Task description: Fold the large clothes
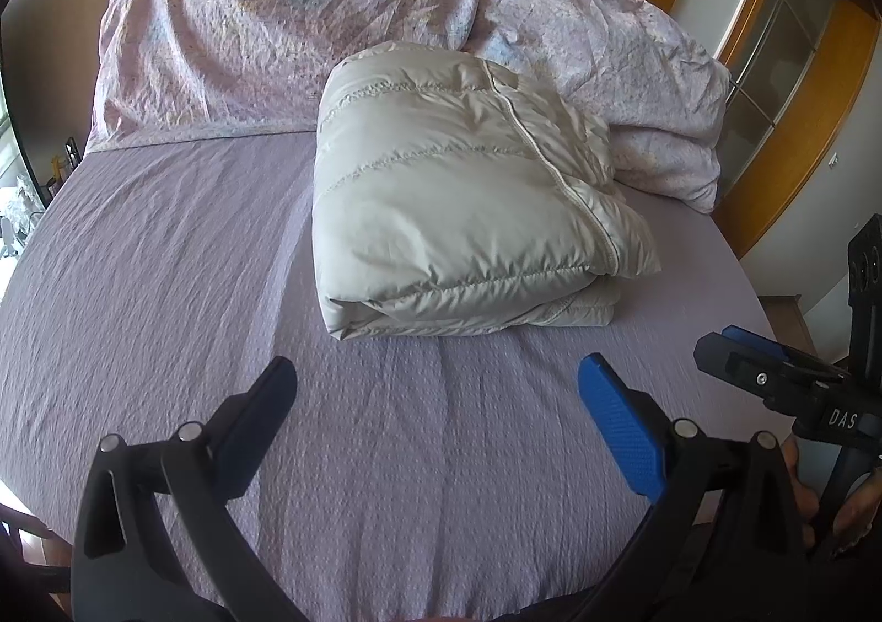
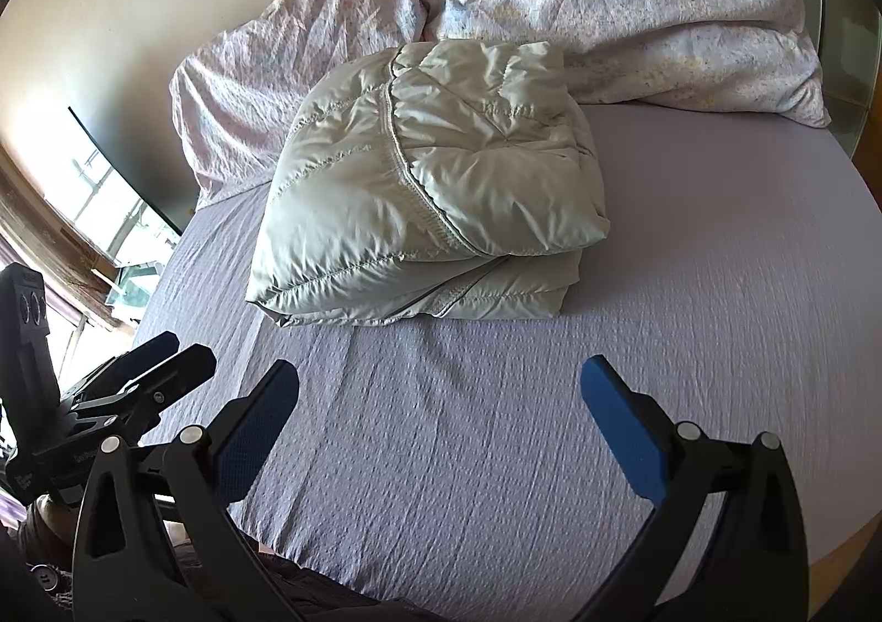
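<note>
Both empty, wide-open: left hand-held gripper [image 1: 435, 385], right hand-held gripper [image 2: 438, 385] marked "DAS", facing folded jacket [image 1: 463, 214].

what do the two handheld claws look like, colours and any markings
Both match: the left claw and right claw have curved black frames with silver pivot bolts and two flat fingers faced with textured blue pads. The right claw's body, seen from the left camera, carries white "DAS" lettering. No sleeves show.
</note>
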Available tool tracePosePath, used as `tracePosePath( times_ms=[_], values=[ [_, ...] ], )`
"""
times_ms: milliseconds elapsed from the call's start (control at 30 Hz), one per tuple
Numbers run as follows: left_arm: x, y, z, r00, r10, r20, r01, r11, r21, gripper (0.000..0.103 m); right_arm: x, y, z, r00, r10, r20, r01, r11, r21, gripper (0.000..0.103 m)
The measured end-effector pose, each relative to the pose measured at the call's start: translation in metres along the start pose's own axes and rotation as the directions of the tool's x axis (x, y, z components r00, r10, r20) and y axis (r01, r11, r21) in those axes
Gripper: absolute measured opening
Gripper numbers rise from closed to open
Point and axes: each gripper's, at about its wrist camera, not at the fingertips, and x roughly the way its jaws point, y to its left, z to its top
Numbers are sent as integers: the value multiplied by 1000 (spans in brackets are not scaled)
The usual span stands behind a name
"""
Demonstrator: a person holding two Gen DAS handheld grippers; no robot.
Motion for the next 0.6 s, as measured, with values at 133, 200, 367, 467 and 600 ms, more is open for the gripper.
tracePosePath(
  times_ms=[133, 200, 367, 467, 600],
  values=[
    [0, 0, 0, 1000, 0, 0, 0, 1000, 0, 101, 0, 0, 0, 1000, -1, 1, 1, 1000, 0, 102],
    [0, 0, 0, 1000, 0, 0, 0, 1000, 0, 101, 0, 1, 0, 1000, -1, 1, 1, 1000, 1, 102],
    [0, -1, -1, 1000, 0, -1, 0, 1000, -1, 101, 0, 1, 0, 1000, -1, -2, 1, 1000, 4, 102],
    [0, -1, 0, 1000, 0, -1, 0, 1000, -1, 101, 0, 2, 0, 1000, -1, -2, 1, 1000, 4, 102],
    [1, -1, -1, 1000, 1, -2, -1, 1000, 0, 101, 0, 3, 0, 1000, -1, -2, 1, 1000, 5, 102]
  ],
)
